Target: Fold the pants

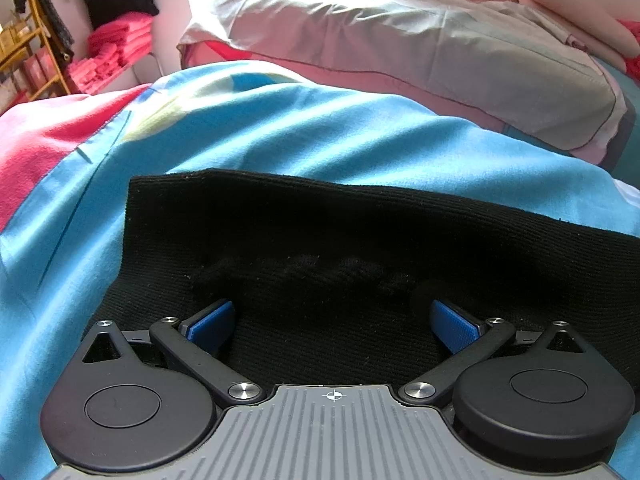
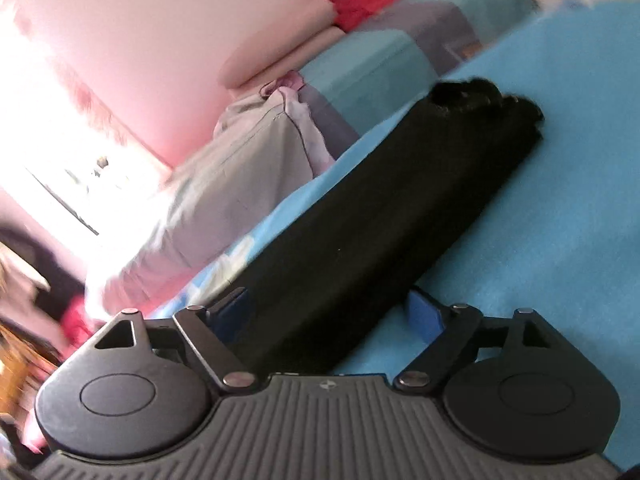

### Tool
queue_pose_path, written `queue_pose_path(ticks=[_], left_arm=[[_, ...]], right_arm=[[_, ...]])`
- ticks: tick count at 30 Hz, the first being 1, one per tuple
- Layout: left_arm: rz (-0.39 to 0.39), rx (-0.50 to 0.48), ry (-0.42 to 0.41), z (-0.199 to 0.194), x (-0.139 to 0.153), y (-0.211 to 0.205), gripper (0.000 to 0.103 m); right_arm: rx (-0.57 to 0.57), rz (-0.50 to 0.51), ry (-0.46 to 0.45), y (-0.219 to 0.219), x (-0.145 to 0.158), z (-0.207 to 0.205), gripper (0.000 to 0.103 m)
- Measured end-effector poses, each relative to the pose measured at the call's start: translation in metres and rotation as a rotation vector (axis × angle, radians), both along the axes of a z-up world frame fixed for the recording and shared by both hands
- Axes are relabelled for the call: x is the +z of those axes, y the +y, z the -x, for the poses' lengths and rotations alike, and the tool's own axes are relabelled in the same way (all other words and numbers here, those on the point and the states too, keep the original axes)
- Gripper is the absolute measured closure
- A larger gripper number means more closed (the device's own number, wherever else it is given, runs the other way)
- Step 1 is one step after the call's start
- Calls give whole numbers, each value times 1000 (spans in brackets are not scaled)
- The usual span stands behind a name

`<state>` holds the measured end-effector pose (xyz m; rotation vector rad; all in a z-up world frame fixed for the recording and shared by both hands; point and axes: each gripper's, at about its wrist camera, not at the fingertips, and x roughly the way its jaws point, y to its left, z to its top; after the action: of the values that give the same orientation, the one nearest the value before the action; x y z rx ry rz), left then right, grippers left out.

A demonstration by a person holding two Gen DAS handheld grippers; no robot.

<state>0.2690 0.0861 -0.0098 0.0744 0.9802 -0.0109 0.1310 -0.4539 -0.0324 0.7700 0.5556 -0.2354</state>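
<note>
Black ribbed pants (image 1: 360, 240) lie folded on a blue bed sheet (image 1: 280, 132). In the left wrist view my left gripper (image 1: 332, 320) is open, low over the pants, its blue pads (image 1: 212, 322) apart with the black cloth between them. In the right wrist view the pants (image 2: 380, 216) stretch away as a long narrow strip to a fuzzy end (image 2: 480, 96) at the upper right. My right gripper (image 2: 332, 316) is open at the near end of the strip, its pads (image 2: 424, 316) on either side of the cloth. This view is blurred.
A grey pillow (image 1: 420, 48) lies across the bed beyond the pants, also in the right wrist view (image 2: 240, 176). A pink wall and bright window are behind. Red folded cloth (image 1: 112, 56) and a wooden rack (image 1: 36, 40) stand at the far left.
</note>
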Motion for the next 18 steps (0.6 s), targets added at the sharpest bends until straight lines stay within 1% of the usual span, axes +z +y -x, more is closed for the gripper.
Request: queue_pose_path(ticks=[2,5,6,7,8,9,10,11,13,15,16,17,18], left_arm=[[0,-1,0,0,0,0,0],[2,-3,-1,0,0,1,0],[3,-4,-2,0,0,1,0],[3,-4,-2,1,0,1,0],[3,-4,-1,0,0,1,0],[4,-2,2,0,1,1,0],[1,-2,8,-1,2,1,0],[-1,-2,18,-1,4,1,0],[9,18,41,-3,14,3,0],[51,50,24,0,28,12,0],[73,65,5,3,35,16,0],[90,79,-20,7,43,19,0],[97,90,-39,10,49,22,0]], right_arm=[[-65,-53,-34,-9,-3,-2,18],[-150,-91,-55,-26,-9,-12,32],[-180,-105,-65,-31,-11,-14,42],[-228,-144,-53,-36,-13,-15,55],[-263,-167,-27,-39,-14,-19,61],[-272,-148,23,-37,-8,-23,80],[-256,-54,105,-31,3,-32,84],[-217,83,147,-18,19,-41,84],[-134,326,80,21,53,-45,85],[-42,577,-7,78,79,-51,85],[4,670,-46,105,84,-51,85],[80,784,-100,144,85,-49,84],[160,875,-140,178,80,-48,81]])
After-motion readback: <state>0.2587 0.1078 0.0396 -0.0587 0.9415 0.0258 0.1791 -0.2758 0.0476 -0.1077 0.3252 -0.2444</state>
